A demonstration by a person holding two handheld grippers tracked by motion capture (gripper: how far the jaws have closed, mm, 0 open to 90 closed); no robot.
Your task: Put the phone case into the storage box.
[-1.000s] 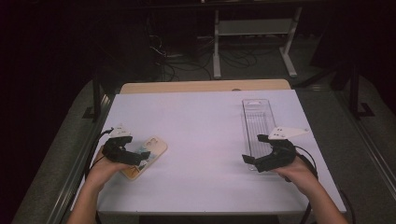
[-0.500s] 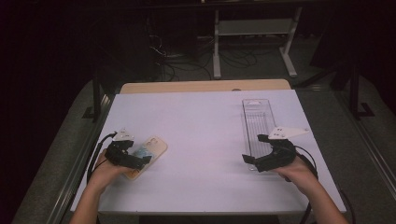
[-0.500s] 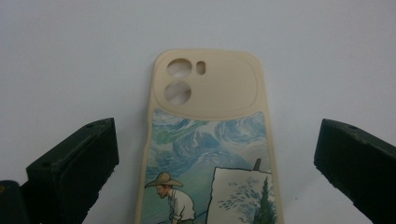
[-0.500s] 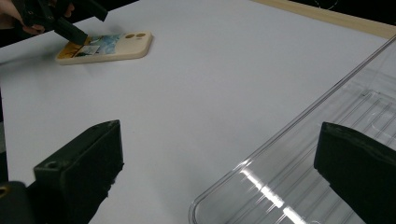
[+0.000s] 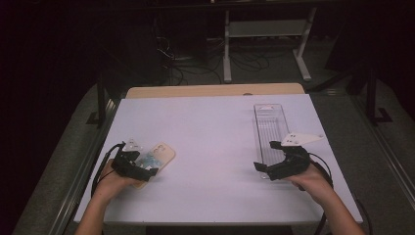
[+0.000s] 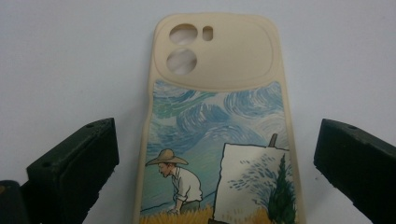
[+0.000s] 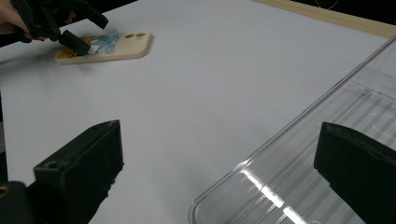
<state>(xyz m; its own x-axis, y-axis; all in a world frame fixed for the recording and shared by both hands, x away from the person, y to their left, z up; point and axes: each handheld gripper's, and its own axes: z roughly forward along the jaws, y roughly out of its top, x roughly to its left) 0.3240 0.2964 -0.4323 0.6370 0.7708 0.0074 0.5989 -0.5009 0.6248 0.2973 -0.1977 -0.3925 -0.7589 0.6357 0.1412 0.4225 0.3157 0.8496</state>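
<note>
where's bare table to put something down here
The wide middle between the phone case and the clear tray is bare, as is the far left stretch. It is crowded at the left gripper and the right gripper.

Beige phone case (image 6: pixel 217 126) w/ painted farmer scene lies flat, back up, on white counter (image 5: pixel 210 142), near-left; clear tray (image 5: pixel 270 129) at right.
</note>
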